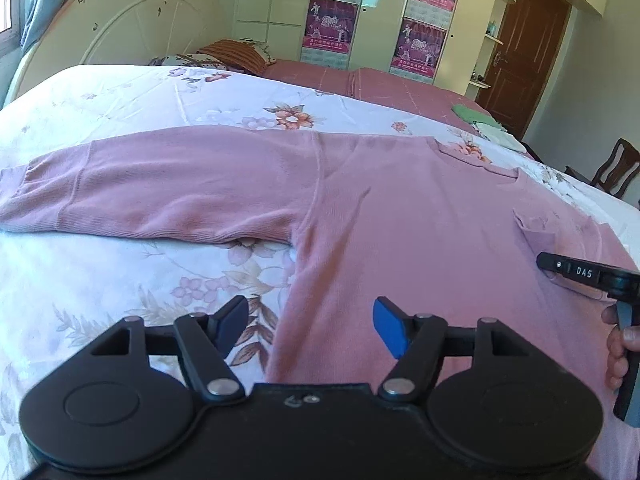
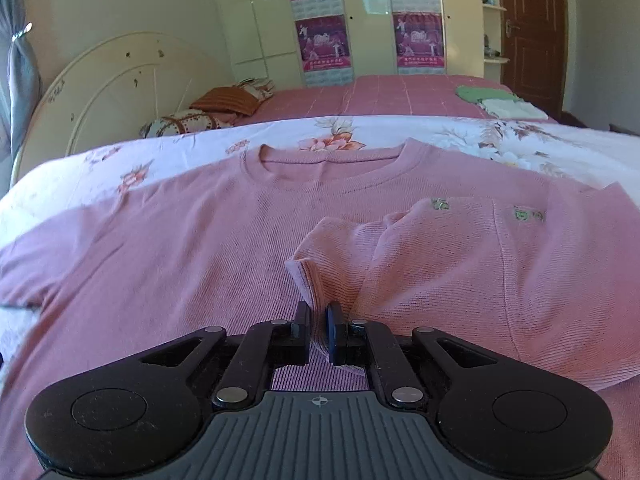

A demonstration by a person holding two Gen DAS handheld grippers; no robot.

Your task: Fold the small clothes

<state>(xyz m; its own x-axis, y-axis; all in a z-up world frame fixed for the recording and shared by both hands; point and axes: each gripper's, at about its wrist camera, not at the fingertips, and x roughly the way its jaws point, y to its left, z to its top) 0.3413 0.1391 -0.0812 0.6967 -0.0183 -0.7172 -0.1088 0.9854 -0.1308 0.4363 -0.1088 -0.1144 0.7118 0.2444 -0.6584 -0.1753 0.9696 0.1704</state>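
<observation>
Pink long-sleeved shirt (image 1: 400, 216) lies flat on the flowered bedsheet (image 1: 120, 96), front up, collar (image 2: 332, 160) toward the far side of the bed. One sleeve (image 1: 152, 196) is stretched straight out to the side, flat on the sheet. The other sleeve (image 2: 400, 248) is folded in across the chest, its cuff (image 2: 308, 268) bunched and raised near the middle of the shirt. Small green marks (image 2: 440, 203) show on that folded sleeve.

My right gripper (image 2: 319, 332) is clenched on the folded sleeve just behind the cuff; pink fabric is pinched between the two fingers, which stand almost together. In the left wrist view the same gripper (image 1: 560, 266) shows side-on at the right edge, tip at the bunched cuff, my hand (image 1: 618, 344) on its handle.

My left gripper (image 1: 308, 330) is released, fingers wide apart, nothing between them. It hangs over the shirt's lower side edge, one finger (image 1: 230, 326) above the sheet, the blue-padded one (image 1: 390, 326) above the pink fabric. Cannot tell if it touches the cloth.

Further back: pillows (image 2: 208, 114) by the round headboard (image 2: 120, 80), a pink checked blanket (image 2: 380, 94), a small stack of folded green and white clothes (image 2: 496, 102) at the far corner, well apart from the shirt. Wardrobe with posters (image 2: 320, 36), brown door (image 2: 532, 32), wooden chair (image 1: 612, 168) behind.
</observation>
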